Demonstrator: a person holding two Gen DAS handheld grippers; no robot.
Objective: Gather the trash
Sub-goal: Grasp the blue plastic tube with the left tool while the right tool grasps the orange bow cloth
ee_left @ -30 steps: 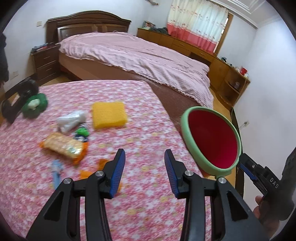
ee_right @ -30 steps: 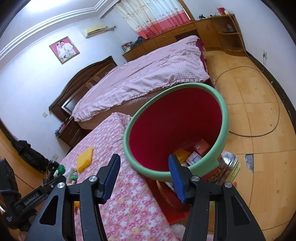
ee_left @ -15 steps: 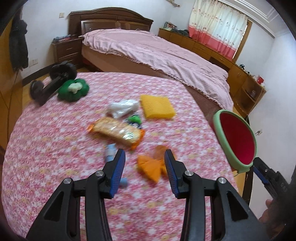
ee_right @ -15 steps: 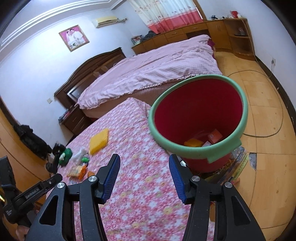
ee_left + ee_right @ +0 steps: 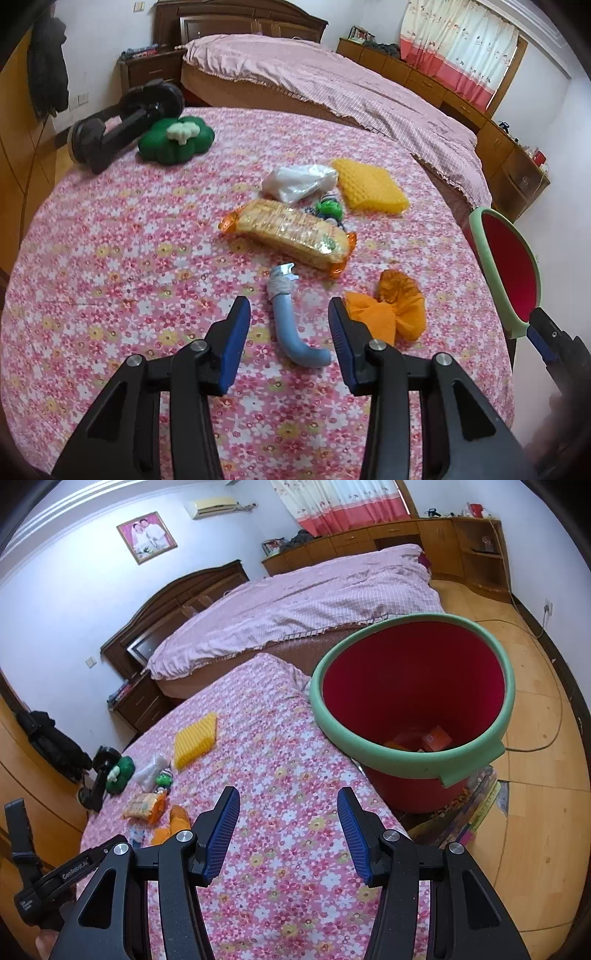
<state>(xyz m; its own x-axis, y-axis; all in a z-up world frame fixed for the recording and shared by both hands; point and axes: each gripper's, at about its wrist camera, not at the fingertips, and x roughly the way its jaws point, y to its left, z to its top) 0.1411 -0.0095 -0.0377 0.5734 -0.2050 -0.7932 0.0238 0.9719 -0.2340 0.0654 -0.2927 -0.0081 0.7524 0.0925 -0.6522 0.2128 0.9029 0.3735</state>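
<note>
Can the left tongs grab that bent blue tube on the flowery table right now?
Probably yes. The left tongs are open, and the blue tube lies flat between their tips with nothing on top. The orange wrapper sits close beside the right tip, so it might get nudged.

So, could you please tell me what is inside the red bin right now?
In the right wrist view, the red bin holds a few orange boxes at the bottom. The green rim hides the near part of the floor, so anything lying there cannot be seen.
</note>
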